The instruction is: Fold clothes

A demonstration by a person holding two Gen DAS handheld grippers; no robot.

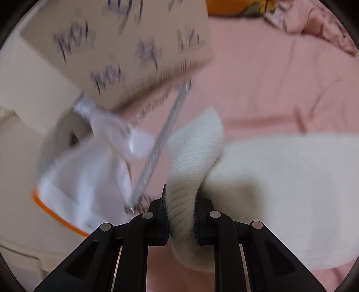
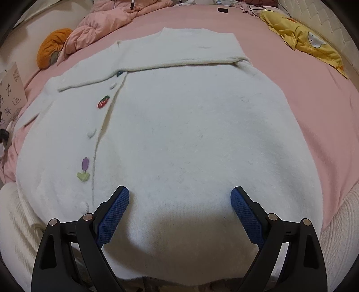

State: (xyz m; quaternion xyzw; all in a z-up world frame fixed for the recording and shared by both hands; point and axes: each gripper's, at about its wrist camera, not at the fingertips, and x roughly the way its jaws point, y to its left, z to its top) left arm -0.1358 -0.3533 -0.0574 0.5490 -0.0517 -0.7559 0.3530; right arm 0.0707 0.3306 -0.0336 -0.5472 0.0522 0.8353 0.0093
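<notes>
Left claw [image 1: 181,215] pinches white cardigan [image 2: 179,134]; cardboard box [image 1: 125,45] lettering blurred, unreadable.

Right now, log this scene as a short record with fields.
surface: pink bed sheet
garment: white cardigan, spread flat, one sleeve folded across the chest
decorations: strawberry and tulip beside the button placket
left gripper: shut on a cream knit cuff
right gripper: open, above the cardigan's lower part, holding nothing
nearby: yellow cloth, pink duvet, orange cushion, printed box
</notes>
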